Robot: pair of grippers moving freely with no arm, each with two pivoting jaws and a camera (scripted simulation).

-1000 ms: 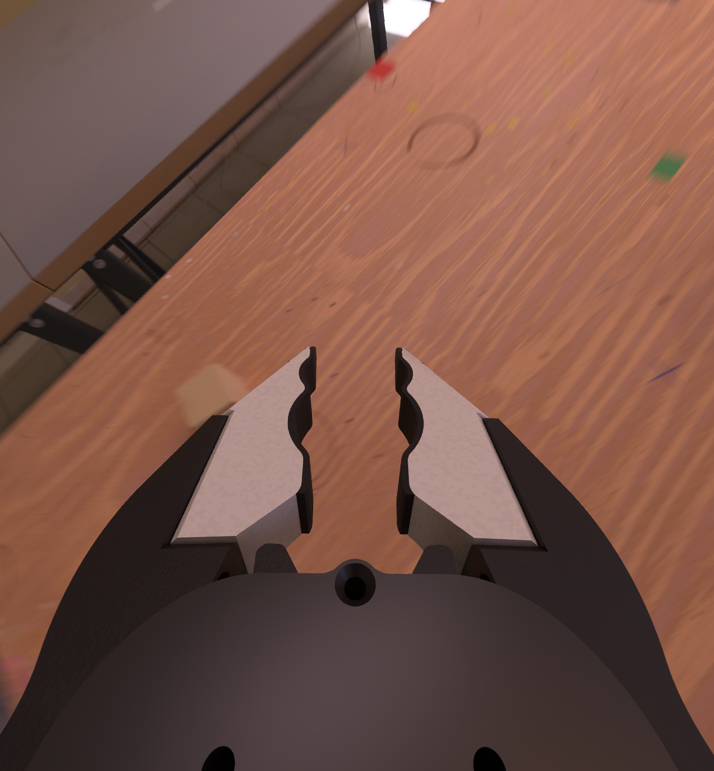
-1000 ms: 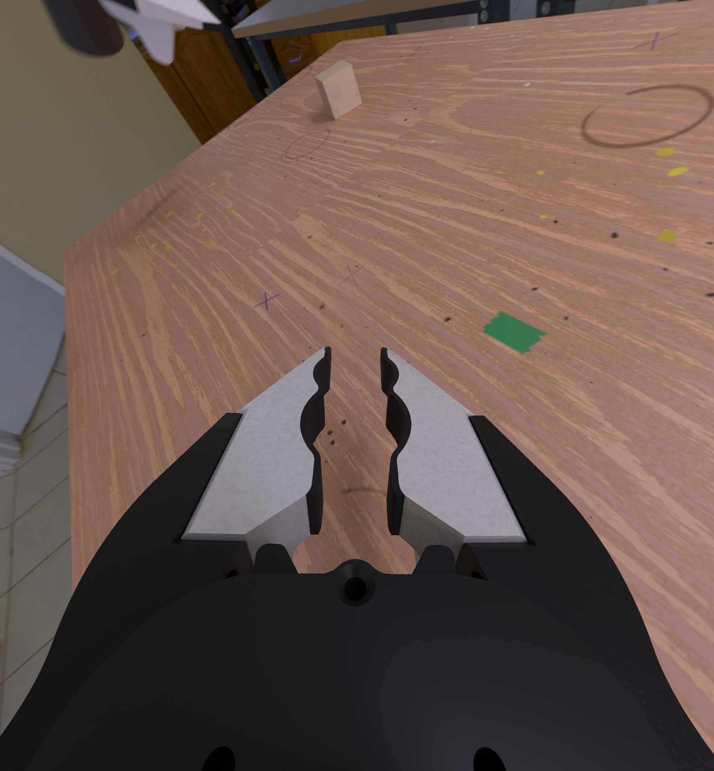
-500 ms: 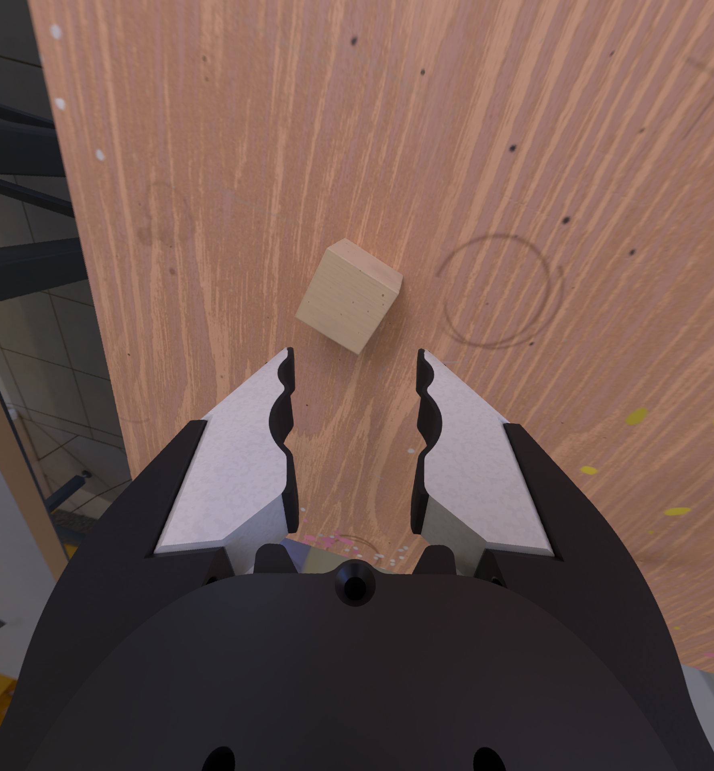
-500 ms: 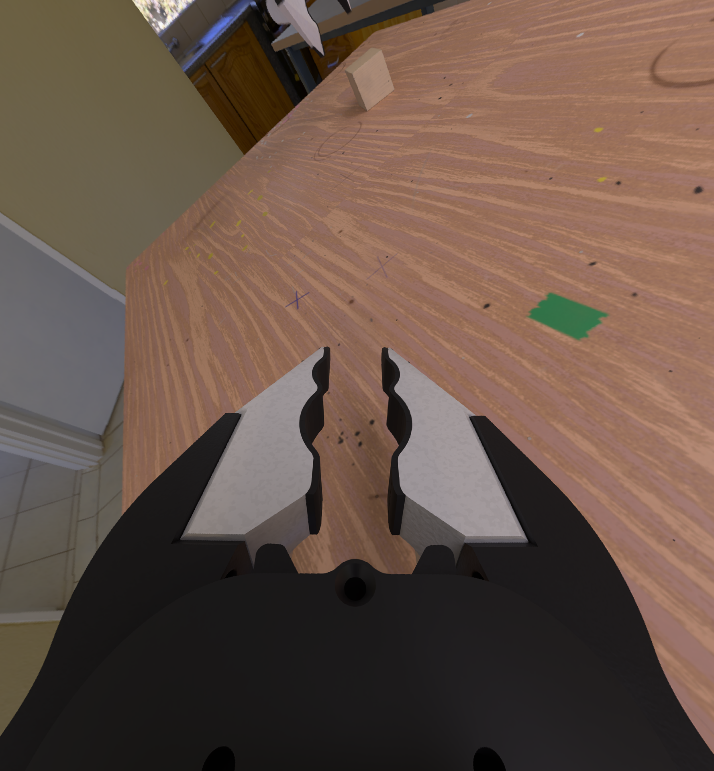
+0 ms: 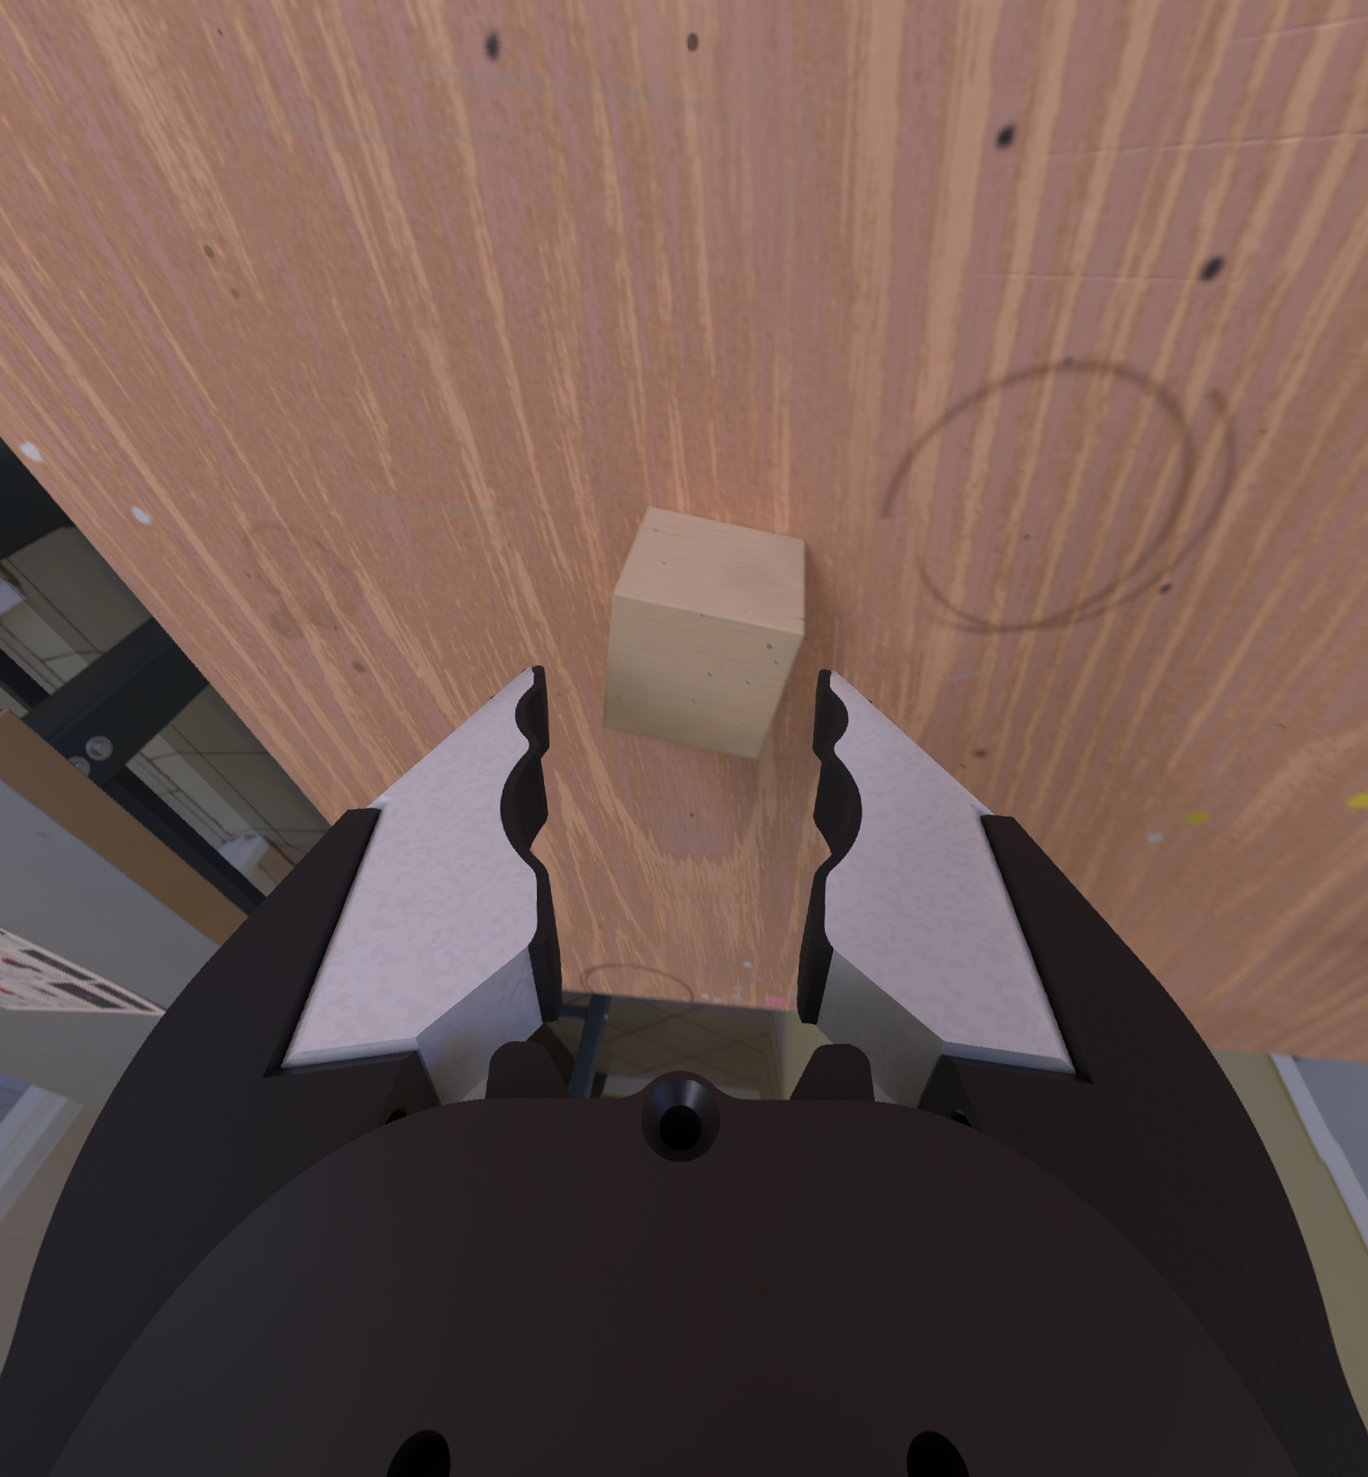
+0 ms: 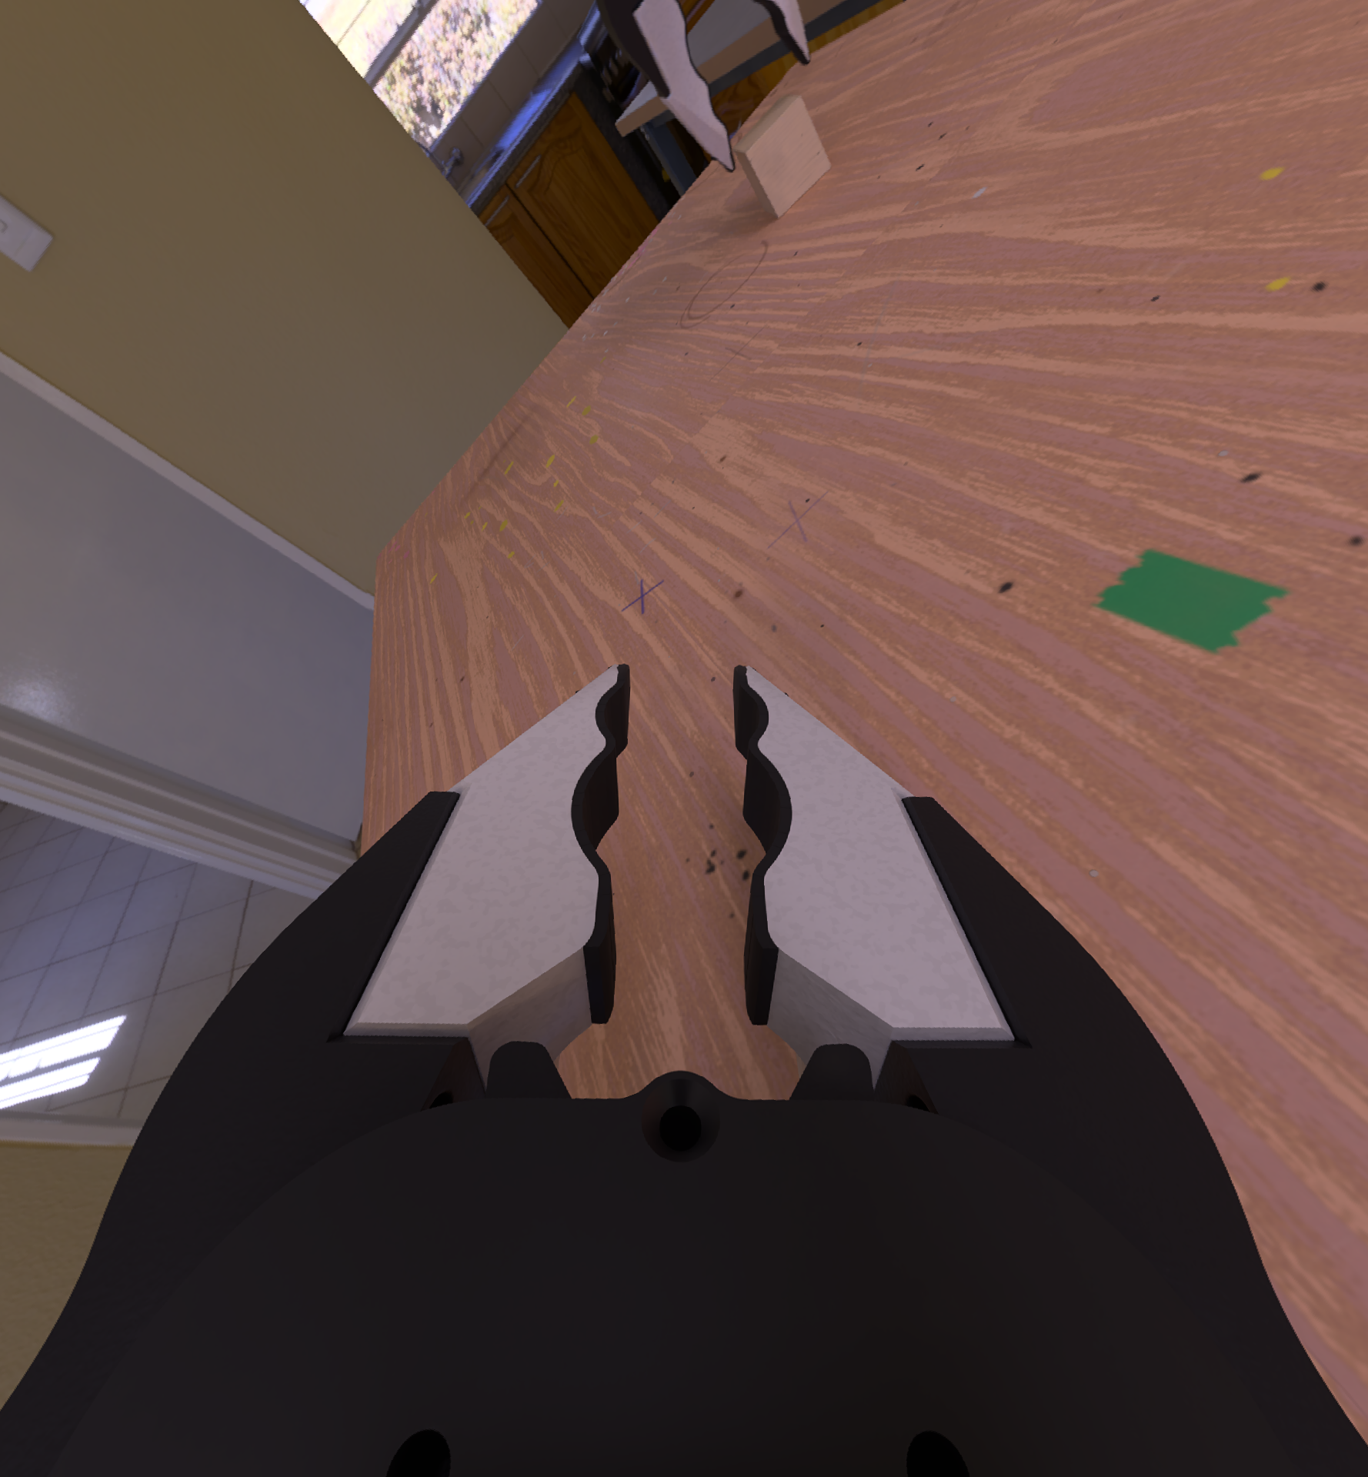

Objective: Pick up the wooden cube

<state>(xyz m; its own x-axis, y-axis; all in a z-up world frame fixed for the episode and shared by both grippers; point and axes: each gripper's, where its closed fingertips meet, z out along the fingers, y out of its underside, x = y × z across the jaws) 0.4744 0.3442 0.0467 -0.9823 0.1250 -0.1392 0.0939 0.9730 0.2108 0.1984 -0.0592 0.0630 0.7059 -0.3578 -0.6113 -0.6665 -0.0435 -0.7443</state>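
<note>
Wooden cube (image 5: 705, 631) sits just beyond the open left tongs (image 5: 679, 679).

Top edge cuts off the left gripper (image 6: 719, 88) above its fingers (image 6: 685, 96).

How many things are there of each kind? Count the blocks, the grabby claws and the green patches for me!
Wooden cube: 1
Grippers: 2, the left gripper and the right gripper
Green patch on the table: 1
Total: 4
</note>
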